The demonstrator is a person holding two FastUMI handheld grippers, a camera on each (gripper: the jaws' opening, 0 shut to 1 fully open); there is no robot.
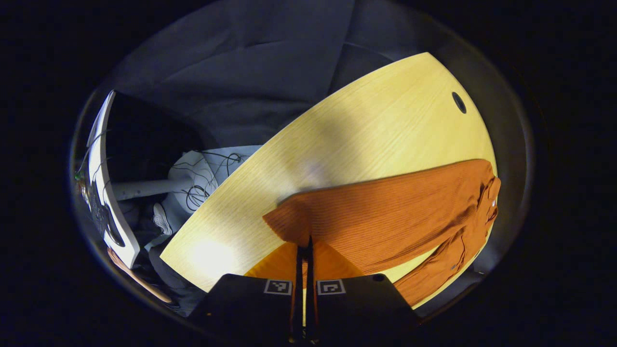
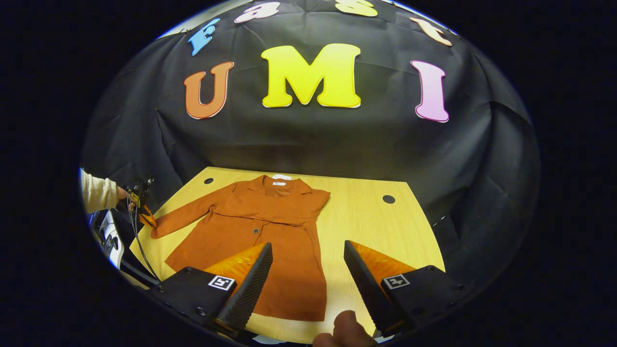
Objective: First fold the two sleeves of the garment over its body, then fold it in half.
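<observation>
I see an orange coat (image 2: pixel 270 226) lying flat on the wooden table (image 2: pixel 366 217). Its collar is at the far side, near the black cloth wall (image 2: pixel 308 135). One sleeve is already folded across the coat's chest. The other sleeve (image 2: pixel 185 214) sticks out to the side, toward the table's edge.

My left gripper (image 1: pixel 304 253) has its fingers pressed together on the cuff (image 1: pixel 289 224) of that sleeve. From the right gripper view I see this gripper (image 2: pixel 142 205) far off at the sleeve's end, with a hand in a pale sleeve (image 2: pixel 99 192) holding it.

My right gripper (image 2: pixel 308 265) is spread wide and holds nothing. It hangs above the coat's bottom hem, on the near side of the table. A fingertip (image 2: pixel 344 327) peeks in just below it.

Two small round holes (image 2: pixel 388 199) sit in the table on either side of the coat's collar. Past the table's edge by the cuff I see tangled wires (image 1: pixel 207 178) and a white stand (image 1: pixel 103 193) on the floor.
</observation>
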